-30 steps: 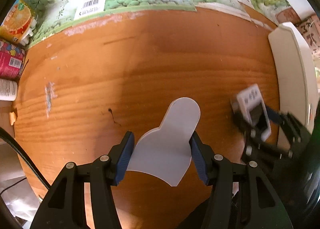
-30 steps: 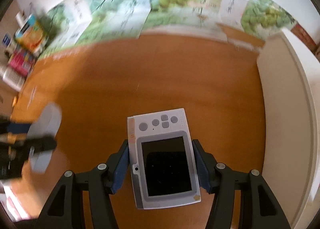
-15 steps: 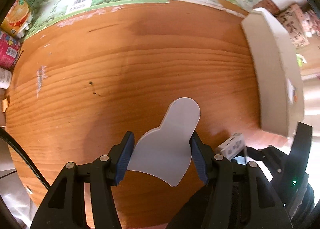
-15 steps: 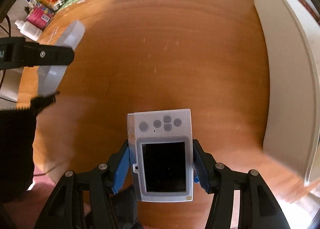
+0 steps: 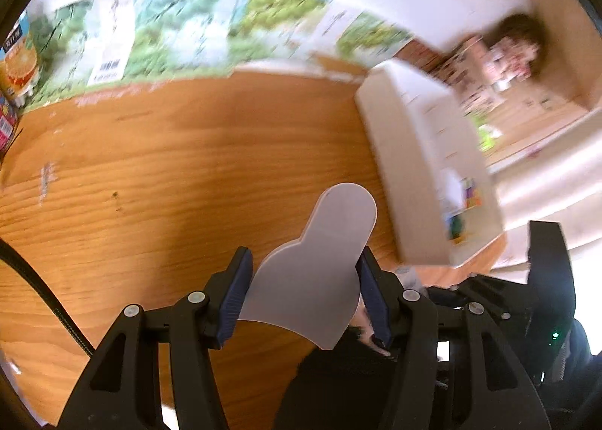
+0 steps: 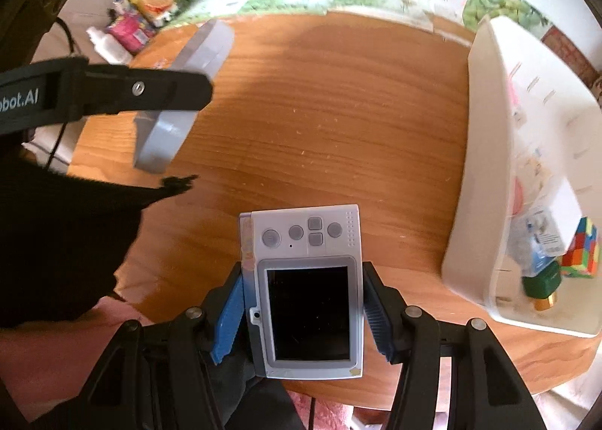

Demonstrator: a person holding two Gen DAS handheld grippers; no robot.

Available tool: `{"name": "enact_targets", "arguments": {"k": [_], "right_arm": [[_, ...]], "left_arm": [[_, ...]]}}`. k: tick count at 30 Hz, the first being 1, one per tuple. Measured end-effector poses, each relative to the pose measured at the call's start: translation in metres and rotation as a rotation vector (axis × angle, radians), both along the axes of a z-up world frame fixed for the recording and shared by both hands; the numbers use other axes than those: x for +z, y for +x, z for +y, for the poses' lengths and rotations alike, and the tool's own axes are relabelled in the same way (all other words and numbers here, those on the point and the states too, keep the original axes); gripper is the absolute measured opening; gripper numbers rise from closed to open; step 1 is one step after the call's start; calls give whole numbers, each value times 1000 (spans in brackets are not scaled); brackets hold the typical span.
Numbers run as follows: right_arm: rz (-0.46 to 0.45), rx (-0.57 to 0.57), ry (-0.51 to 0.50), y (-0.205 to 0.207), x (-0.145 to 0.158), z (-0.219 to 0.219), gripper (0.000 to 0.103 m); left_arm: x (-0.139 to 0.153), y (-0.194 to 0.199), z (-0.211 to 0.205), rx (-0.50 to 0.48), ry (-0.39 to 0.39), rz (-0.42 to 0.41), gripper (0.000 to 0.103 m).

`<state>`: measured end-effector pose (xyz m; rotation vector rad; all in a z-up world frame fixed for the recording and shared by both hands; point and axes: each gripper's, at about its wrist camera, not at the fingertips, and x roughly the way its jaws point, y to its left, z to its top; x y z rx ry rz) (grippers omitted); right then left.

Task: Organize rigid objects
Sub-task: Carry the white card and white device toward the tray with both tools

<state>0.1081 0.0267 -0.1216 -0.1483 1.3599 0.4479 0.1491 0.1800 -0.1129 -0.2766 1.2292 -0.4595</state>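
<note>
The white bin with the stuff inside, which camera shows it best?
Right wrist view: the white bin is sharp, its cube and bottle visible. In the left wrist view the bin is motion-blurred, contents barely readable.

A flat grey bottle-shaped piece point(image 5: 316, 268) and a white handheld game console point(image 6: 306, 290) are both held above the table.

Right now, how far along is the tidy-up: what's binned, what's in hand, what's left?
Done: the white bin already holds a colour cube and a green bottle, among other blurred items. In hand: the left gripper grips a flat grey piece; the right gripper grips a small handheld console. Left: both need dropping in the bin. The wooden table shows nothing else loose.
</note>
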Motion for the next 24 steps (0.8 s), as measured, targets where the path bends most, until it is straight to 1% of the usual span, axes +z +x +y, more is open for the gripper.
{"name": "enact_targets", "arguments": {"k": [3,5,6,8,9,11,15,16,20,24], "right_arm": [[-56,52,66,-5,12,-19,58],[-87,84,101,-9,21,-33,58],[-97,97,111,-5,22,-31,58],[-122,131,138,-5,27,-41,58],[-134,150,160,-5,31,-51,58],[-151,173,192,0,34,-52,58],[-189,214,246,-2,41,-83,58],[-198,223,259,5,41,-94,58],[-243,247,286,11,50,-128,59],[-274,233,292,20,60,-157,59]], "left_arm": [[11,-7,-11,41,-86,-51,59],[15,-8,-16,74,-124,-77,59],[19,-10,-20,94,-135,-90,59],[22,-13,-25,137,-141,-109,59],[26,-15,-30,175,-160,-121,59],[30,-19,-37,228,-200,-141,59],[36,-24,-58,307,-242,-172,59],[37,-26,-63,318,-251,-179,59],[40,-25,-87,355,-279,-218,59],[45,-21,-113,350,-304,-253,59]]}}
